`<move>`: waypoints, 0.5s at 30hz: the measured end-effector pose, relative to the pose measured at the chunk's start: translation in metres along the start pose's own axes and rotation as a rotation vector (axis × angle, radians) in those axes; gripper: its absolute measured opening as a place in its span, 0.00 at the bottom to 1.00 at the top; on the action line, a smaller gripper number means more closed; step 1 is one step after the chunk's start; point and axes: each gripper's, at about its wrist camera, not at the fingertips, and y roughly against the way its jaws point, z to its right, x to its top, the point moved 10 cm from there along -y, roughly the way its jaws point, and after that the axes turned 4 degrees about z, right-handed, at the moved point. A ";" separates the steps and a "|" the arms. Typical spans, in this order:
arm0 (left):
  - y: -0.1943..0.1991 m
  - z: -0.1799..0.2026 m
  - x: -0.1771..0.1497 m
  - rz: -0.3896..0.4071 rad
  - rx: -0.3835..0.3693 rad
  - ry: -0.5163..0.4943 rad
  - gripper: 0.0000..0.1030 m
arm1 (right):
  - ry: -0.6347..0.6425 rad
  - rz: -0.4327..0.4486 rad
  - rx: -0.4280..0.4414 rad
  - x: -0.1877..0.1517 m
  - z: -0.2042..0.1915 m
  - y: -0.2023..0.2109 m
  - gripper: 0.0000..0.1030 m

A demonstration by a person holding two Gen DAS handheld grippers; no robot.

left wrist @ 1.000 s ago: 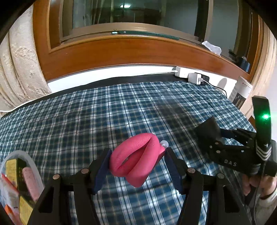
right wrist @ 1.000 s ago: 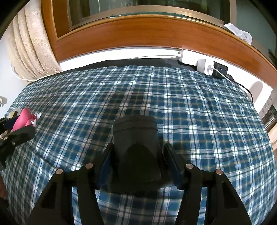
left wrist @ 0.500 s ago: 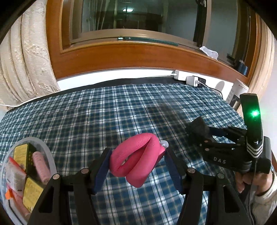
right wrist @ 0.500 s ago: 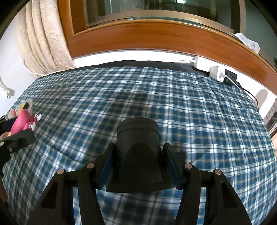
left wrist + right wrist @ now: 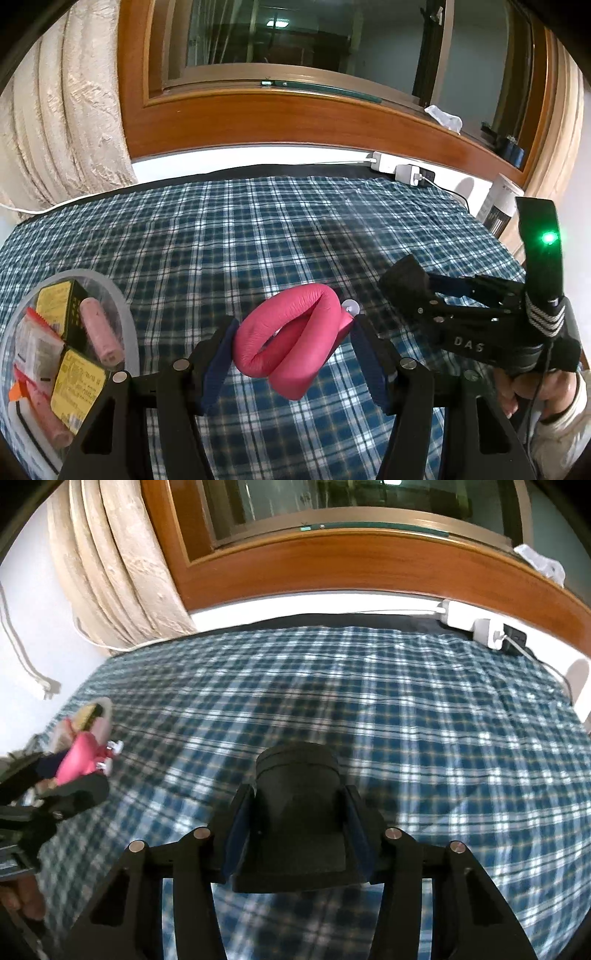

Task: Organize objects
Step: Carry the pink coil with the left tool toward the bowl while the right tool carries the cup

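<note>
My left gripper point(image 5: 291, 354) is shut on a folded pink foam roll point(image 5: 291, 339) with small white suction cups, held above the plaid cloth point(image 5: 258, 236). A clear round container point(image 5: 125, 317) lies at the lower left of the left wrist view, holding yellow packets, pink rolls and wrappers. My right gripper point(image 5: 297, 808) is shut on a black cylindrical object point(image 5: 297, 797) with a wide base. In the left wrist view the right gripper point(image 5: 406, 280) and its black object sit to the right. In the right wrist view, the pink roll point(image 5: 79, 760) and container point(image 5: 98, 716) appear far left.
A wooden window frame point(image 5: 295, 114) runs along the back, with a cream curtain point(image 5: 62, 122) at the left. A white power strip with chargers point(image 5: 399, 170) and a cable lie at the far edge. A white cylinder point(image 5: 498, 206) stands at the right. A hand point(image 5: 532, 391) holds the right gripper.
Both grippers have drawn back and turned left with their loads still held. The container has come further into the left wrist view, and the curtain shows more in both.
</note>
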 end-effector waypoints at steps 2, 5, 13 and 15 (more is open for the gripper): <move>0.004 -0.004 -0.002 0.004 0.001 0.008 0.63 | -0.006 -0.002 0.011 -0.002 -0.006 0.001 0.49; 0.009 -0.011 -0.004 0.009 0.002 0.025 0.63 | 0.002 0.005 -0.006 -0.005 -0.009 -0.001 0.49; 0.021 -0.027 -0.009 0.031 -0.004 0.056 0.63 | -0.020 0.015 -0.007 -0.006 -0.008 0.001 0.49; 0.023 -0.029 -0.011 0.033 -0.009 0.060 0.63 | -0.017 0.019 -0.013 -0.006 -0.007 0.001 0.49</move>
